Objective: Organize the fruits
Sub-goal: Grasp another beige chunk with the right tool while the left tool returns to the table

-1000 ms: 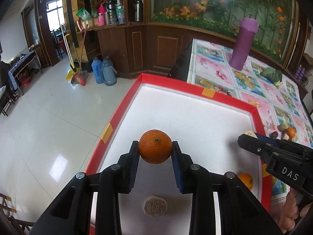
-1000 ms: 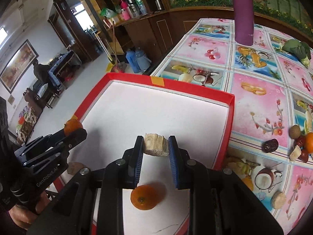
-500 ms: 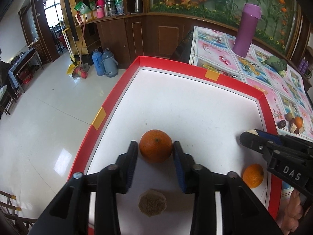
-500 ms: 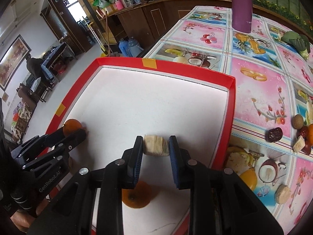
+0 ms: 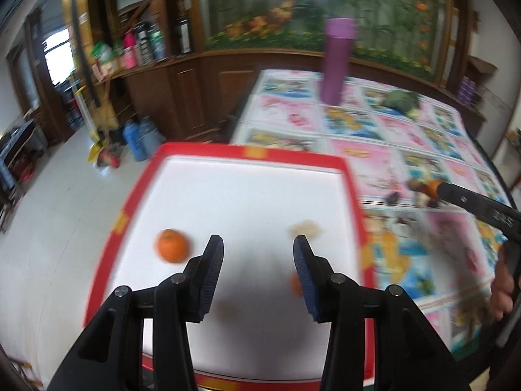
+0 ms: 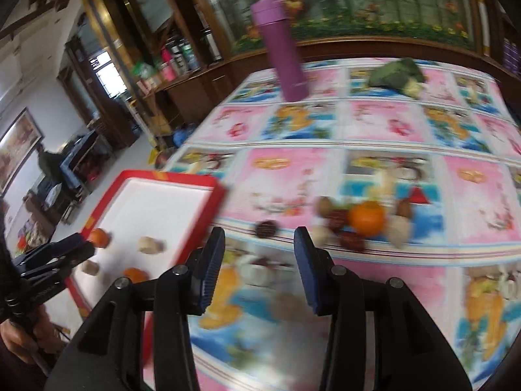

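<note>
- Both tools are empty, so the step in hand looks like the turn back to the loose pile for another piece.
- The left tool (image 5: 258, 257) hangs over the near part of the red-rimmed tray (image 5: 247, 151), its jaws wide apart with nothing between them.
- In the tray, an orange (image 5: 172, 250) lies to the left of that tool, a pale chunk (image 5: 306, 228) lies further in on the right, and a second orange (image 5: 295, 282) is half hidden behind the right jaw.
- The right tool (image 6: 259, 257) is over the patterned bench (image 6: 374, 123), jaws likewise spread and holding nothing.
- Ahead of it sits the remaining pile: an orange fruit (image 6: 366, 217) among dark dates (image 6: 351, 240) and pale pieces (image 6: 399, 233), with one dark fruit (image 6: 266, 228) lying apart, nearer the tray.
- The next move calls for lowering the right tool over a single piece and straddling it cleanly; the pile's pieces touch one another, so neighbours may be nudged or pinched along.
- Both views are motion-blurred, so small items cannot be named with certainty.
</note>
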`<state>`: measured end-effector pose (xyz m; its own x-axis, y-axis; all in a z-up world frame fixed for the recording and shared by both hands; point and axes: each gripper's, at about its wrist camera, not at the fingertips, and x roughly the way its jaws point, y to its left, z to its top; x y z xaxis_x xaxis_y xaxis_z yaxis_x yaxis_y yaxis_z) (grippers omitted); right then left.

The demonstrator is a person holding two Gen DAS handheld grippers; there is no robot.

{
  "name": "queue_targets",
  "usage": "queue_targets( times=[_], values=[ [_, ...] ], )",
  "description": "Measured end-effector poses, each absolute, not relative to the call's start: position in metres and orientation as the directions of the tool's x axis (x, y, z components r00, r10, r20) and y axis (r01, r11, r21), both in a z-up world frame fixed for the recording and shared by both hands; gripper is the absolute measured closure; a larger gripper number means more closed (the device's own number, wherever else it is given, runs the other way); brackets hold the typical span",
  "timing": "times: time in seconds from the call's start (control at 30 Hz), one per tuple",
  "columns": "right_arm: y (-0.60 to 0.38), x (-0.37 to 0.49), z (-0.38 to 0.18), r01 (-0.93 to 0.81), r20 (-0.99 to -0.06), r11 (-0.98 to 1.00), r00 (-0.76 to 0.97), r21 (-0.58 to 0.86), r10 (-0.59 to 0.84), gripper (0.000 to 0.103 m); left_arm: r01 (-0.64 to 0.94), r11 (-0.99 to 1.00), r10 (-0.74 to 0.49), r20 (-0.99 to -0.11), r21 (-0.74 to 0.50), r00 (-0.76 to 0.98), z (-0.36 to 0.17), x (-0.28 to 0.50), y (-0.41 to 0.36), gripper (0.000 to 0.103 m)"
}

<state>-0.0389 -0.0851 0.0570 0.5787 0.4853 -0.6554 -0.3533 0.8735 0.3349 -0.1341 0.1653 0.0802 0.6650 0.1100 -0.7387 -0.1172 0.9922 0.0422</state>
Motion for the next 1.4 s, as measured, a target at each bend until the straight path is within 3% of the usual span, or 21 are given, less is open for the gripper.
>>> queue_targets(
  times=[0.2,0.57,0.63,0.77,1.1,1.4],
  values=[
    [-0.135,-0.043,0.038,-0.291,-0.678,0.878,0.558,0.381,0.479,0.057,0.007,0.997,0.054,-0.749,0.078,0.660,0.078,-0.128,0.115,0.058],
    [-0.072,-0.068,0.024,-0.505,-0.721,0.824,0.467,0.258,0.512,0.057,0.015,0.993,0.083,-0.764,0.120,0.640,0.077,-0.120,0.097,0.058],
    [-0.064,-0.065,0.020,-0.502,-0.733,0.835,0.475,0.228,0.486,0.059,0.021,0.992,0.080,-0.766,0.121,0.638,0.077,-0.117,0.097,0.058],
    [-0.060,-0.057,0.009,-0.495,-0.770,0.852,0.475,0.167,0.427,0.076,0.084,0.991,0.029,-0.770,0.106,0.638,0.078,-0.111,0.090,0.058],
    [-0.109,-0.036,0.008,-0.352,-0.777,0.918,0.519,0.184,0.355,0.077,0.300,0.953,-0.140,-0.814,0.043,0.563,0.058,-0.075,0.038,0.058],
    [-0.113,-0.035,0.008,-0.349,-0.777,0.914,0.509,0.207,0.370,0.076,0.259,0.966,-0.137,-0.849,0.000,0.510,0.030,-0.049,0.051,0.058]
  ],
)
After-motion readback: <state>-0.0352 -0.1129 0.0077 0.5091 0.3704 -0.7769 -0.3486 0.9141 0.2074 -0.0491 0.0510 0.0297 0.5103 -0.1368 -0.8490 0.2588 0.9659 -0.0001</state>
